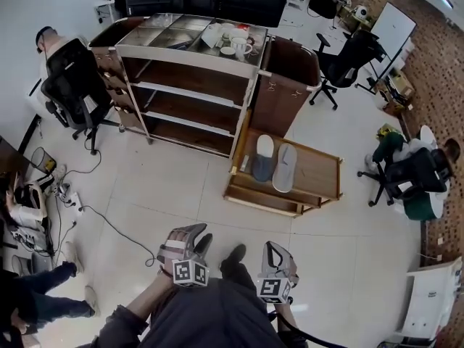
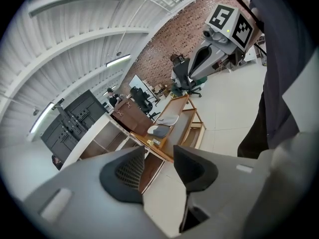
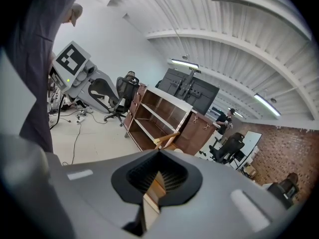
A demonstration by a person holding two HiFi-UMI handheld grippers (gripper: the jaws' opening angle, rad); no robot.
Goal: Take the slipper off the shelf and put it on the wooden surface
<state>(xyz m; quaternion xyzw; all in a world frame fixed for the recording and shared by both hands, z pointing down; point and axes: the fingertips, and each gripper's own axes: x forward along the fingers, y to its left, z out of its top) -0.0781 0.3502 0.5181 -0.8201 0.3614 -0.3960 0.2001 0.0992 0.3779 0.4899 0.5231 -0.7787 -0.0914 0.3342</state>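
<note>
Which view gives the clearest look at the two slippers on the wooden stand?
The head view: both slippers lie in full, seen from above, side by side on the wooden stand. The left gripper view shows them small and distant; the right gripper view's fingers largely hide them.

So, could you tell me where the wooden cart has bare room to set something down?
The wooden cart is bare on its right half, between the grey slipper and the right rail. Its left half is crowded: the other slipper lies there too.
</note>
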